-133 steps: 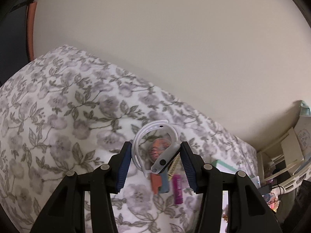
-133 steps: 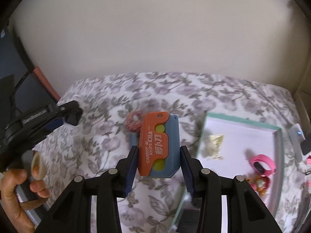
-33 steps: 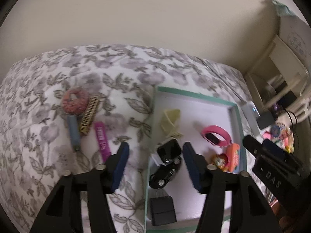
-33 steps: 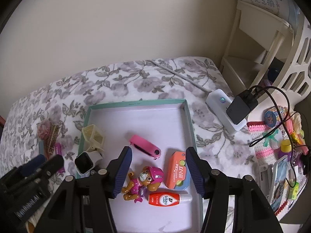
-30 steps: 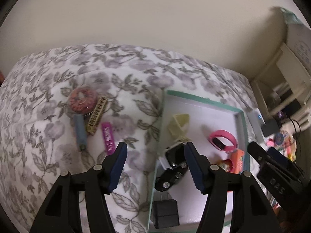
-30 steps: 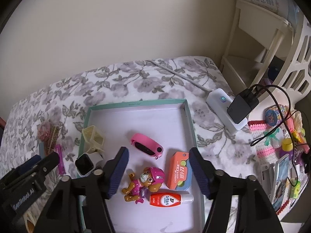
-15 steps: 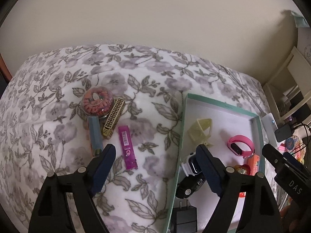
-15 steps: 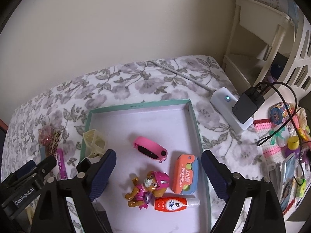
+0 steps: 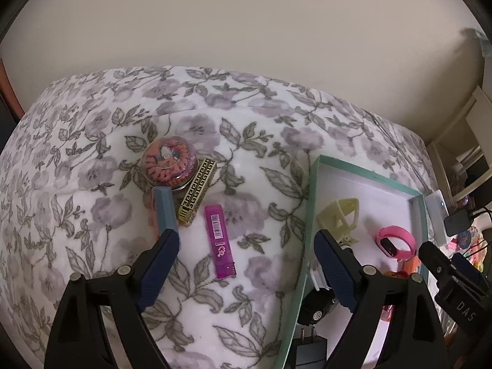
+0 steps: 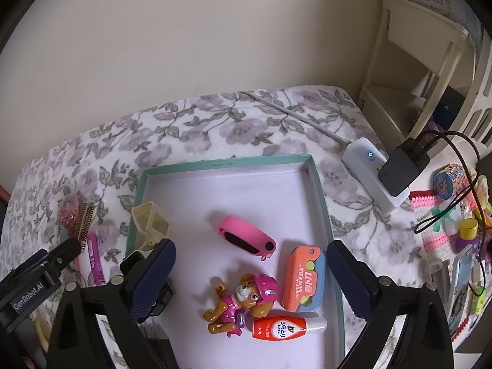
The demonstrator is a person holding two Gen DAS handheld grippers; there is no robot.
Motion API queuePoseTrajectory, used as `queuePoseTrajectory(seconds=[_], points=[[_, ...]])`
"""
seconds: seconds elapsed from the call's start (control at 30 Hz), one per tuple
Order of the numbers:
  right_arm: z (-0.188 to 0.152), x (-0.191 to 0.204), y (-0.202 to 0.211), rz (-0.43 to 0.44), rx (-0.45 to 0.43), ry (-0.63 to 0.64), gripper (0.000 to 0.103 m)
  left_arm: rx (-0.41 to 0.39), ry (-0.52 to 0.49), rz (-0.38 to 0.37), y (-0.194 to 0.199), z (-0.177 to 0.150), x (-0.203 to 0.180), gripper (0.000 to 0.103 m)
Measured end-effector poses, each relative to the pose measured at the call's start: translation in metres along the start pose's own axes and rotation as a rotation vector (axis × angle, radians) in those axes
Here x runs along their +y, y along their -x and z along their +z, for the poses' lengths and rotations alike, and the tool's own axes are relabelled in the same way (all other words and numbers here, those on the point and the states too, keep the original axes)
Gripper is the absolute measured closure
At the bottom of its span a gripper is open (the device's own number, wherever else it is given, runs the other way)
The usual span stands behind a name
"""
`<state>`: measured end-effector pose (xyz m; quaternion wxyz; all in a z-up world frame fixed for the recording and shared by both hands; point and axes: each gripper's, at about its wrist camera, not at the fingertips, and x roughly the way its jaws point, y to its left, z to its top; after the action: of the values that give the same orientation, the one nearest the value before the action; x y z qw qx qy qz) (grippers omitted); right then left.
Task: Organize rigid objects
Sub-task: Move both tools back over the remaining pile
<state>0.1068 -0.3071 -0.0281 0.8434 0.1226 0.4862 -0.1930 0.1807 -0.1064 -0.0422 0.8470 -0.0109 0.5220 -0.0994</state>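
Floral grey-and-white bedspread [image 9: 92, 160] carries everything; the left tool [image 9: 246, 252] points steeply down above it, its jaws opening with nothing pinched, and a flat purple barcoded stick [image 9: 220, 240] lies on the bed between them; a blue bar [image 9: 164, 212], a gold patterned comb [image 9: 196, 190] and a round domed orange toy [image 9: 167, 161] lie close together beyond. The right tool [image 10: 250, 264] tilts down over the shallow teal-rimmed tray [image 10: 227, 163], jaws opening, empty; below it in the tray lie a pink wristband [image 10: 246, 240], a pink-helmeted toy puppy [image 10: 243, 299], an orange-and-blue carrot knife [image 10: 303, 278] and a red glue tube [image 10: 286, 329].
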Motion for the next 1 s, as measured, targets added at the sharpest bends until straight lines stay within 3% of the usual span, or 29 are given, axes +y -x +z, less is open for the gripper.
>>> queuePoseTrajectory(seconds=[0.23,0.67,1.0], points=[[-0.001,0.015,-0.004,-0.004,-0.006,0.033,0.000,-0.003,0.053,0.012,-0.004,0.008,0.031,0.012],[-0.007,0.090,-0.006,0.168,-0.033,0.120,0.000,0.025,0.227,0.074,-0.012,0.018,0.135,0.012],[-0.019,0.157,-0.008,0.244,-0.056,0.258,0.000,0.056,0.282,0.056,-0.022,0.019,0.157,0.012]])
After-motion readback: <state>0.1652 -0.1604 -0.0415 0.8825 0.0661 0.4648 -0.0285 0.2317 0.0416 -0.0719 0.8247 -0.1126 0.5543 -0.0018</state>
